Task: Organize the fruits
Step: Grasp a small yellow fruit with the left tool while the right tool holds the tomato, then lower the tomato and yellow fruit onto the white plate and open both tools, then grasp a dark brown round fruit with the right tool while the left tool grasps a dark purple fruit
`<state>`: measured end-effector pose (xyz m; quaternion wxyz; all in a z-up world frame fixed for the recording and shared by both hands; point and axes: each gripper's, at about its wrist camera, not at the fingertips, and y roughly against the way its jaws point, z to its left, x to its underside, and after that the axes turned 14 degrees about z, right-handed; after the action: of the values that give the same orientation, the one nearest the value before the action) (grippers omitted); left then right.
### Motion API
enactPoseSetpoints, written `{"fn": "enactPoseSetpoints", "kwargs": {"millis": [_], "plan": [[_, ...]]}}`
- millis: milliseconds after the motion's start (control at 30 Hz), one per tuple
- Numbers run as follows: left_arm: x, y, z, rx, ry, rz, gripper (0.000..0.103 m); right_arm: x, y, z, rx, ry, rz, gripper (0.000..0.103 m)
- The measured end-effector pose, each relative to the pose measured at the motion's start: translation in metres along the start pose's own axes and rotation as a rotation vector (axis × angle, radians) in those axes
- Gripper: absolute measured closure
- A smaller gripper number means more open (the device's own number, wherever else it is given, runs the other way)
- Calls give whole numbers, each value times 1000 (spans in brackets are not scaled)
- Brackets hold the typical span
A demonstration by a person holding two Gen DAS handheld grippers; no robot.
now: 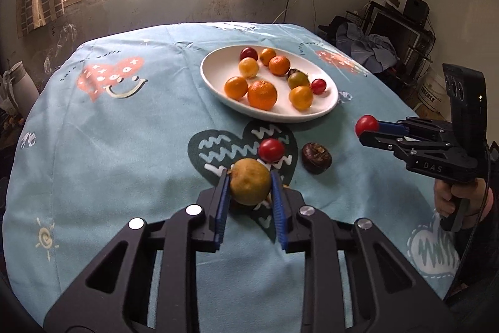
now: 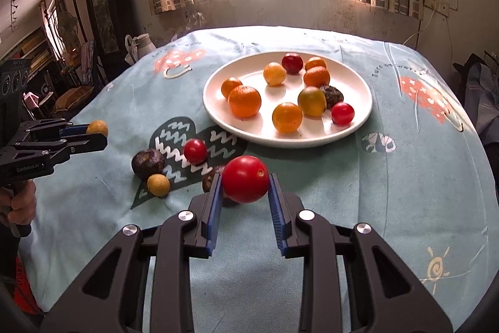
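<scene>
Left gripper (image 1: pixel 249 181): nearest the left wrist camera; blue-padded fingers closed against both sides of a tan-brown round fruit (image 1: pixel 250 181), held above the tablecloth, short of the plate.
Right gripper (image 2: pixel 245 181): nearest the right wrist camera; fingers closed against a red tomato (image 2: pixel 245 178), held clear of the cloth, short of the plate.
Landmark, white plate (image 2: pixel 361 89): sits on the blue patterned tablecloth (image 2: pixel 405 177), toward the window side of the table.
Plate contents: several orange and yellow citrus fruits, two small red ones, one greenish-yellow one and one dark one; all lie inside the rim.
Loose red cherry tomato (image 2: pixel 195 150): on the cloth, just outside the plate's near rim, on the dark heart print.
Loose dark brown fruit (image 2: pixel 147 163): on the cloth, near the cherry tomato, farther from the plate.
Small tan fruit (image 2: pixel 158 184): touching or just beside the dark brown fruit, on the side away from the plate.
Second dark item: partly hidden behind the right gripper's left finger; kind cannot be told.
</scene>
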<state>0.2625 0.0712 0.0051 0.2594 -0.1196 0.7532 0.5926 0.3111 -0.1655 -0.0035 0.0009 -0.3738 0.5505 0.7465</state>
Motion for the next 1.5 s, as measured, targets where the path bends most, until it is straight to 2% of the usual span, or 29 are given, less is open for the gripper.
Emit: {"fn": "enactPoseSetpoints", "kwargs": {"millis": [100,167,267,400,500,533,567,600,633,733,833,1000,1067,1167,1233,1267,1333,1367,1500], "plan": [[-34,7,-15,56,-24,-33,77,-18,13,-7,29,-13,-69,73],[-58,-2,-25,55,-39,-41,77,-34,10,-17,40,-35,-77,73],[-96,-35,-29,21,-31,-6,77,-57,-10,-34,54,-63,-64,73],[-138,-87,-24,-63,-12,49,77,-77,-41,-61,41,-117,-47,73],[-160,-114,-18,-80,4,75,77,-87,-56,-69,50,-123,-48,73],[-165,-120,-17,-92,10,81,68,-90,-61,-69,63,-117,-43,72],[-169,-123,-15,-107,23,85,52,-91,-65,-69,80,-112,-36,56],[-170,-122,-14,-130,46,77,16,-91,-65,-67,108,-112,-42,40],[-168,-116,-11,-143,66,47,8,-89,-63,-64,131,-107,-60,40],[-156,-93,-6,-121,74,21,8,-83,-48,-53,147,-67,-97,40],[-133,-66,-3,-159,96,10,4,-75,-31,-40,107,-47,-107,40],[-73,-31,3,-219,149,16,2,-45,-23,-11,59,-12,-49,40],[-45,-23,7,-212,166,9,2,-32,-31,2,48,8,-7,40],[-6,-20,13,-202,198,-36,2,-16,-49,16,93,17,69,40],[14,-26,21,-195,234,-50,2,-8,-59,19,51,15,113,40],[15,-32,25,-223,265,4,2,-6,-62,20,50,12,123,40],[15,-29,28,-201,276,-27,2,-5,-66,24,65,21,131,40],[15,-28,28,-218,290,-37,2,-5,-67,25,75,27,133,40],[16,-24,28,-219,299,-39,2,-4,-73,24,67,22,148,40]]}}
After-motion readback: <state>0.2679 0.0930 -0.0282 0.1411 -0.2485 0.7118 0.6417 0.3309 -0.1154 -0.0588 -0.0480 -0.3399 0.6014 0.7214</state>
